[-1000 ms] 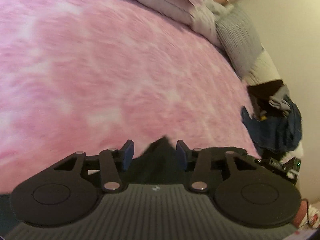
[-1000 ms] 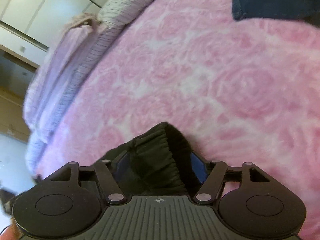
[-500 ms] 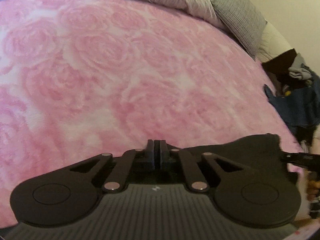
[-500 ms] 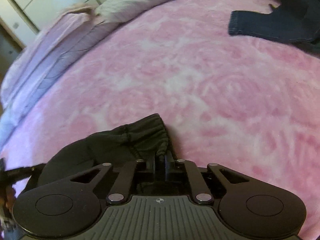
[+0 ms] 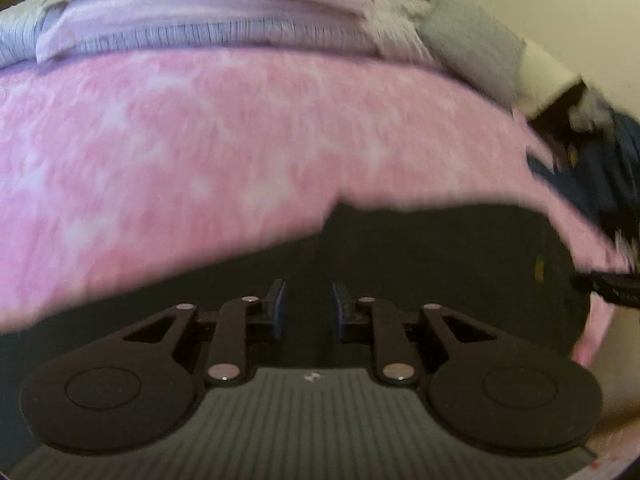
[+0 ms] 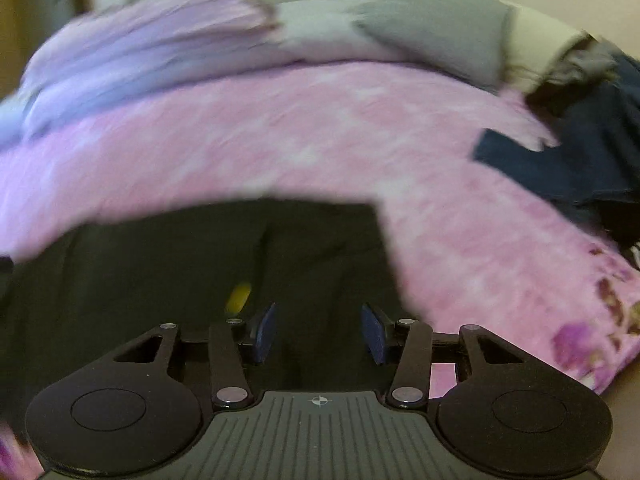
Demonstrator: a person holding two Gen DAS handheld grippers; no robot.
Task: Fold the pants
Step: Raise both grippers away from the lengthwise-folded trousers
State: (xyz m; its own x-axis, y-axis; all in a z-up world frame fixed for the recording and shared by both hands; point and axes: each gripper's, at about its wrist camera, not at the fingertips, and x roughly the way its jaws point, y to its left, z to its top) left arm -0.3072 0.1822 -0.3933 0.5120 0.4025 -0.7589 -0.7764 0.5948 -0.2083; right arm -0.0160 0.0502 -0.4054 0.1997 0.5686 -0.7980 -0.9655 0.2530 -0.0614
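The bed (image 5: pixel 200 152) is filling most of both views, its pink rose-patterned blanket (image 6: pixel 320 140) spreading from nine to three o'clock under blurred frames. Along the far edge, toward twelve o'clock, a pile of lilac and striped bedding (image 5: pixel 208 12) is lying folded, with a grey pillow (image 6: pixel 440 32) leaning beside it toward one o'clock and a cream cushion (image 6: pixel 536 48) just past that. The black pants (image 6: pixel 200 272) are lying spread flat on the blanket near the front edge of the bed, directly ahead of both grippers; in the left wrist view they are stretching from the centre toward four o'clock (image 5: pixel 440 264), and in the right wrist view from the centre toward nine o'clock, with a small yellow tag (image 6: pixel 239 296) showing on the cloth. A heap of dark blue denim clothes (image 6: pixel 560 160) is sitting at about two to three o'clock, well apart from the pants. The left gripper (image 5: pixel 307 309) is hovering over the black fabric with its blue pads (image 5: pixel 280 312) parted by a narrow gap and opening, released, nothing pinched between them. The right gripper (image 6: pixel 319 334) is standing wider and opening too, its pads (image 6: pixel 374 334) apart above the pants, gripping nothing.
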